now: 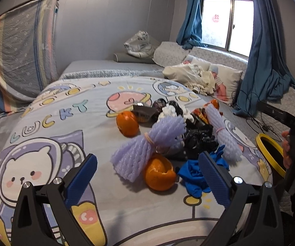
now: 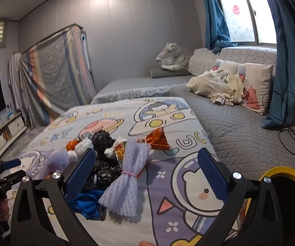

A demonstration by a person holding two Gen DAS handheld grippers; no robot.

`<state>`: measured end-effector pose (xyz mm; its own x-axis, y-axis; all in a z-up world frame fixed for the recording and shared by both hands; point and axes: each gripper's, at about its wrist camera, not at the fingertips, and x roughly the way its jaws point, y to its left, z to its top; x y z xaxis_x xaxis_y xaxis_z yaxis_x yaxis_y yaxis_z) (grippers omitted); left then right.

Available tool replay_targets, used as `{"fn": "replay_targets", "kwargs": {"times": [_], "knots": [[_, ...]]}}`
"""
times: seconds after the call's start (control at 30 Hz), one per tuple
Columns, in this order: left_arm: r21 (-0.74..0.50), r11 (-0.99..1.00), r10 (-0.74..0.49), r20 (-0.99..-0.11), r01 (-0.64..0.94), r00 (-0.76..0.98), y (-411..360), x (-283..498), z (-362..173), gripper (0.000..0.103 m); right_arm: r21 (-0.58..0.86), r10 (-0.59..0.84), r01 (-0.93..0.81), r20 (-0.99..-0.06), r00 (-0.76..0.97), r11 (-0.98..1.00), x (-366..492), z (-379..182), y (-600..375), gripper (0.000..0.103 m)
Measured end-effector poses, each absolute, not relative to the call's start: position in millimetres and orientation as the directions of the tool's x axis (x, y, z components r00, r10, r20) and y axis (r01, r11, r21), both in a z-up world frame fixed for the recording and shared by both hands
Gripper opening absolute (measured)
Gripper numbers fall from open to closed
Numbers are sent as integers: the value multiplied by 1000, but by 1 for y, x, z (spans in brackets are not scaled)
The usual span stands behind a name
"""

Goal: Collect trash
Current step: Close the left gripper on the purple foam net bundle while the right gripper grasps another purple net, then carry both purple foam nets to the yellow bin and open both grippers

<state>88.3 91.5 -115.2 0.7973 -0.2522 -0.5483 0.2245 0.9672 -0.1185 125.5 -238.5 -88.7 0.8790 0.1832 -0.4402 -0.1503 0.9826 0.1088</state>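
On the cartoon astronaut-print bedsheet (image 1: 51,106), in the left wrist view, a heap of rubbish is lying: one lilac foam fruit-net bundle tied with a rubber band (image 1: 147,143), an empty orange peel shell (image 1: 159,174) touching its near end, a crumpled blue glove (image 1: 192,176) just beside the peel, a wad of black plastic bag (image 1: 200,139) behind these, a second lilac foam net bundle (image 1: 223,131) to the right, a whole orange fruit (image 1: 126,123) farther back, and white wadded tissue (image 1: 170,110). The left gripper (image 1: 147,176) is hovering above the sheet with its blue ribbed pads spread wide and holding nothing; the peel is sitting between them, probably the next pick. At the right edge a yellow-rimmed black bin (image 1: 270,155) is standing beside the bed (likely placed there so drops stay short), and a hand (image 1: 287,151) is gripping the other tool.

In the right wrist view, the right gripper (image 2: 147,176) is likewise gaping wide and empty, aimed over the second net bundle (image 2: 126,180), which is lying near its left pad. An orange foil wrapper (image 2: 157,139) is resting beyond. The bin (image 2: 287,184) is sitting low at the right, just off the sheet's edge.
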Motion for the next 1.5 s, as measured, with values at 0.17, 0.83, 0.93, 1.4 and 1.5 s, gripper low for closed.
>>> {"fn": "replay_targets", "kwargs": {"times": [0.17,0.83,0.93,1.4,1.5], "knots": [[-128,962,-269,-581,240,768,92,107,-122,95,119,218,-182,-495,841,976,146,-103,-228,95],[-184,811,-507,-693,555,512,85,201,-135,94,131,246,-220,-712,658,967,208,-154,-209,77],[-192,796,-513,-717,575,471,79,206,-142,86,131,243,-218,-728,641,967,209,-161,-207,74],[-280,796,-538,-732,536,417,80,211,-148,32,178,282,-225,-731,622,958,202,-162,-210,29],[-303,805,-546,-715,511,437,87,208,-140,31,188,286,-220,-715,638,957,196,-154,-214,27]]}}
